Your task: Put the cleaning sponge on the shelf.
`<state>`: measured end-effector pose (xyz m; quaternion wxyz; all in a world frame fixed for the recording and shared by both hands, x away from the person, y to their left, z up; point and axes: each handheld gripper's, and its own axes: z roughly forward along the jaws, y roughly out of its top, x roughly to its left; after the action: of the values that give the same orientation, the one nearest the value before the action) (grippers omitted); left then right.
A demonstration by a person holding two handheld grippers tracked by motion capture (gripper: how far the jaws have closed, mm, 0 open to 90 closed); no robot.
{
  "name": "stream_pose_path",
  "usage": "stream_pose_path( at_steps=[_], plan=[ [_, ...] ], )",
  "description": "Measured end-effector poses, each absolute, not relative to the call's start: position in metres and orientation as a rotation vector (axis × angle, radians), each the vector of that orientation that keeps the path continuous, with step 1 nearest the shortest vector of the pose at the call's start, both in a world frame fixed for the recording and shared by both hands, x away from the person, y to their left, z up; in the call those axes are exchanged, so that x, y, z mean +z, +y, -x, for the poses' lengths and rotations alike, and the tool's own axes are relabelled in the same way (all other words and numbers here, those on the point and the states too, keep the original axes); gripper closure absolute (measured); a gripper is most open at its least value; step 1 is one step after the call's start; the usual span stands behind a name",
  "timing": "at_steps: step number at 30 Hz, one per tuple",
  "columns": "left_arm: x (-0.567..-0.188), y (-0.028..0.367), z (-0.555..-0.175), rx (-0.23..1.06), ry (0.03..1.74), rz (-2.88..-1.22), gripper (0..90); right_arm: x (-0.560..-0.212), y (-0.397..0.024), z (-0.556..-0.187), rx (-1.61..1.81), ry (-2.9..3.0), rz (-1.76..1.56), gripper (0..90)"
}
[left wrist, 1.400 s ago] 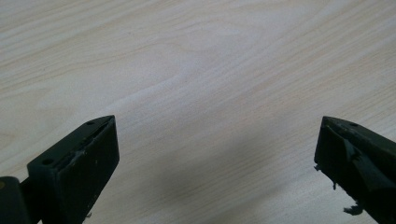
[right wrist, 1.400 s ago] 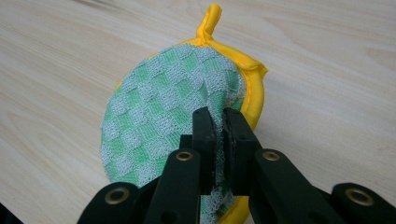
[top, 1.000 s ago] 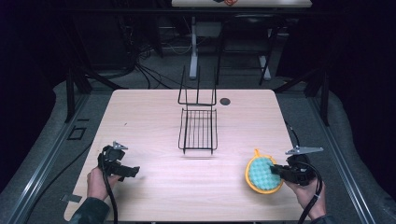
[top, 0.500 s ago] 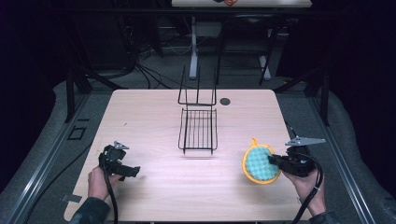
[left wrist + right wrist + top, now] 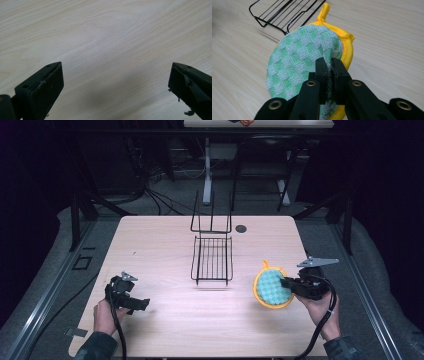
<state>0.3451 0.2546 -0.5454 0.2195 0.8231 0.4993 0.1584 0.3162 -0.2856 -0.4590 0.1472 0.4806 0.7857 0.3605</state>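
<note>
Pinching round checked woven potholder (image 5: 299, 65) | right tongs (image 5: 329, 65) | left tongs (image 5: 115, 82) wide

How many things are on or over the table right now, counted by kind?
Wire rack: 1
Pot holder, green check with yellow rim, pinched in the right claw: 1
Small dark disc near the table's far edge: 1
Claws: 2, the left claw open over bare wood
Total: 5
</note>
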Motion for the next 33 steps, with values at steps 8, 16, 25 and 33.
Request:
stream_pose_path(
  at_steps=[8, 16, 25, 33],
  plan=[
    [-0.547, 0.255, -0.346, 0.432, 1.38, -2.284, 0.0, -0.455, -0.269, -0.333, 1.028, 2.286, -1.343, 85.6],
    [-0.546, 0.255, -0.345, 0.437, 1.375, -2.287, 0.0, -0.452, -0.258, -0.341, 1.028, 2.296, -1.314, 85.5],
    [-0.546, 0.255, -0.345, 0.438, 1.38, -2.285, 0.0, -0.449, -0.253, -0.344, 1.022, 2.304, -1.29, 85.4],
    [-0.547, 0.256, -0.345, 0.423, 1.381, -2.266, 0.0, -0.445, -0.248, -0.347, 1.035, 2.303, -1.271, 85.2]
  ],
)
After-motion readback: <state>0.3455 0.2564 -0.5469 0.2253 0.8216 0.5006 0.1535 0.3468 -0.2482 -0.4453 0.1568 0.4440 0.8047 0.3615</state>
